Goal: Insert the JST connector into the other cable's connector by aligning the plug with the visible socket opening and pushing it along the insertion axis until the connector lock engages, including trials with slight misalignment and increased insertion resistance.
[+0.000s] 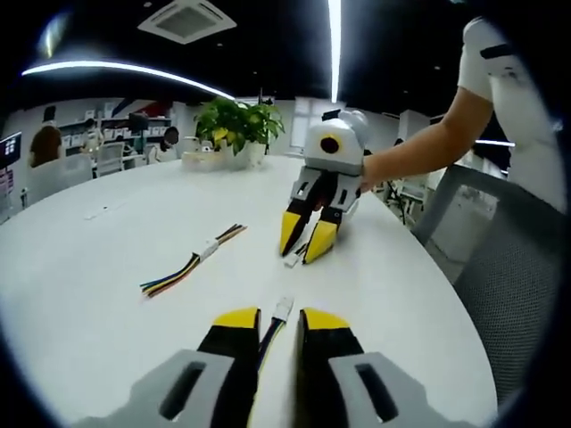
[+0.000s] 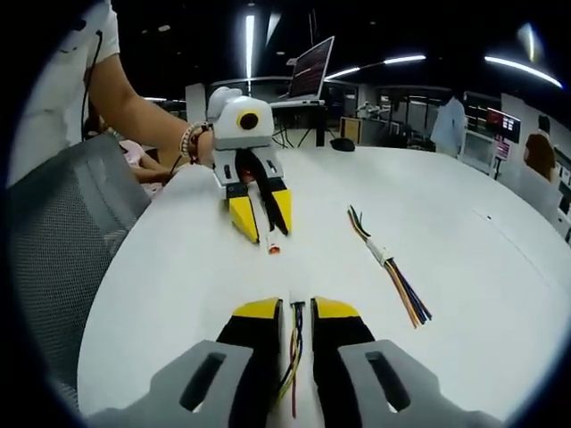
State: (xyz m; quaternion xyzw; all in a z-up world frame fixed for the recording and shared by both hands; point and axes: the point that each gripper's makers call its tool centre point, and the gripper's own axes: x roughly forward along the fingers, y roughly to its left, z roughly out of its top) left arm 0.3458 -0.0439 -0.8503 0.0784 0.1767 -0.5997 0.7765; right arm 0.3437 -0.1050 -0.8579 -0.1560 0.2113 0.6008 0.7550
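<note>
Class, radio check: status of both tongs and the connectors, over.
Left tongs shut on white connector. Right tongs shut on cable, plug forward. Connectors apart, unmated. Mated spare cable aside.

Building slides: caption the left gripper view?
Left tool holding a white-plugged cable, facing the right tool across the table.

Both views are bright in the lower half and dark above. Light comes from long ceiling strip lights (image 1: 334, 45), which burn out to pure white with a soft halo. The white table (image 1: 98, 267) reflects them evenly, close to overexposed, with only faint, soft shadows under the objects resting on it. The fisheye lens bends the table edge and the light strips (image 2: 526, 69) into curves near the borders. The far room looks soft and grainy, perhaps from compression; nearby things are sharper.
</note>
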